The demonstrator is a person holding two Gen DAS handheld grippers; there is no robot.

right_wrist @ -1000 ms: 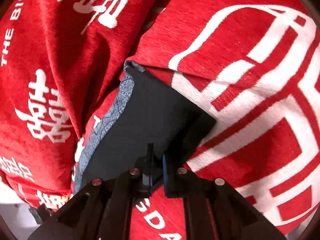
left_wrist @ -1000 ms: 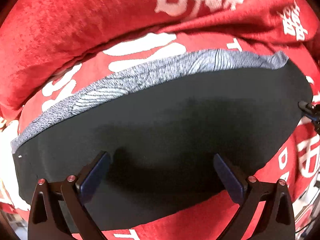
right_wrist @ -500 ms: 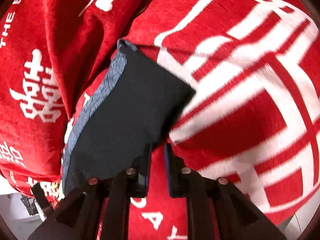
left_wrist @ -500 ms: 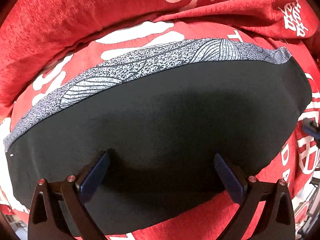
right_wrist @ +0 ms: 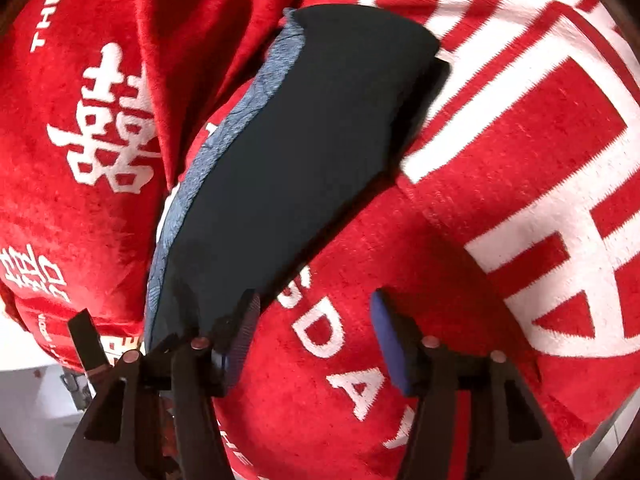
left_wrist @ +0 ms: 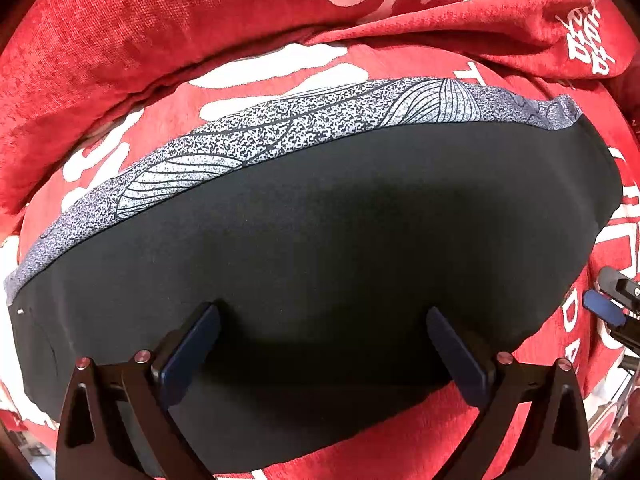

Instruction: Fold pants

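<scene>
The dark pants (left_wrist: pixel 320 248) lie folded flat on the red blanket (left_wrist: pixel 120 40), with their grey patterned waistband (left_wrist: pixel 280 132) along the far edge. My left gripper (left_wrist: pixel 324 328) points down over the near half of the pants, open wide with nothing between its fingers. In the right wrist view the pants (right_wrist: pixel 300 152) stretch away from the left finger (right_wrist: pixel 244 320). My right gripper (right_wrist: pixel 316 312) is opening, and only red blanket shows between its jaws. It stands beside the pants' side edge and appears in the left view as the right gripper (left_wrist: pixel 608 304).
The red blanket with white characters and lettering (right_wrist: pixel 520 160) covers the whole soft surface and bunches into a raised fold (left_wrist: pixel 440 8) behind the waistband. A pale floor (right_wrist: pixel 36 408) shows past the blanket's lower left edge.
My right gripper was shut at the pants' edge; it has let go, opened and drawn back off the cloth. The pants now lie smoother. The left gripper stayed open over them.
</scene>
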